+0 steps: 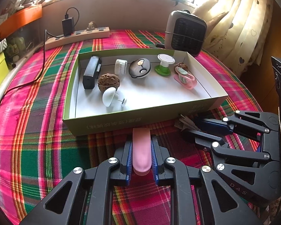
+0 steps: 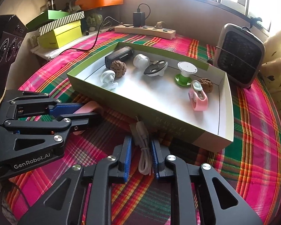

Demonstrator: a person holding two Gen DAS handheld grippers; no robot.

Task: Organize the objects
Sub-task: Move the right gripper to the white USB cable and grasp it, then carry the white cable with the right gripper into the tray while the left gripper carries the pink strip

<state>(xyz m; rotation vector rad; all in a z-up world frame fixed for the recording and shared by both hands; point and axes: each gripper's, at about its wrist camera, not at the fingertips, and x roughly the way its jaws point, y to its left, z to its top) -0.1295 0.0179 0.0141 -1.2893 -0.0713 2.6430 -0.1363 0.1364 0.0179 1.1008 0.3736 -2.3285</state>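
My left gripper [image 1: 141, 150] is clamped on a smooth pink oblong piece [image 1: 141, 150], held just in front of the shallow green cardboard box with a white inside [image 1: 110, 125] on the plaid tablecloth [image 1: 37, 146]. My right gripper [image 2: 141, 150] is closed on a coiled white cable [image 2: 144, 150] beside the box's near wall.

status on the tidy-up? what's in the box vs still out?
Done: the shallow green-sided cardboard box already holds about eight small items, including a black rectangular device and a wrinkled brown walnut. In hand: left gripper shut on a pink oblong piece, right gripper shut on a coiled white cable. Left: both sit outside the box, on the plaid cloth.
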